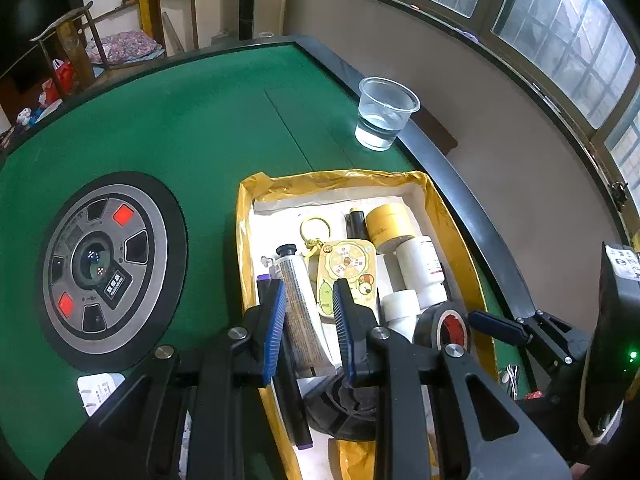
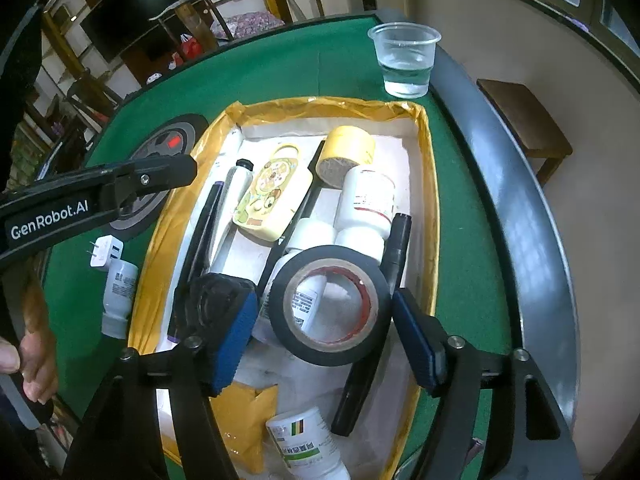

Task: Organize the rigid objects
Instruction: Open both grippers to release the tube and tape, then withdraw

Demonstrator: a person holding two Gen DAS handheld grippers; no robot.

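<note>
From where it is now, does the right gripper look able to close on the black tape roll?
Probably yes. The right gripper is open with the black tape roll lying between its fingers. The roll rests on top of white bottles in the yellow-lined box, nothing covering it.

Two wrist views, both close over the tray

We look forward and down from each gripper toward the table's (image 1: 208, 128) far edge; both views share the yellow-rimmed tray (image 1: 246, 216) (image 2: 428, 184) and the cup (image 1: 386, 114) (image 2: 406, 60).
</note>
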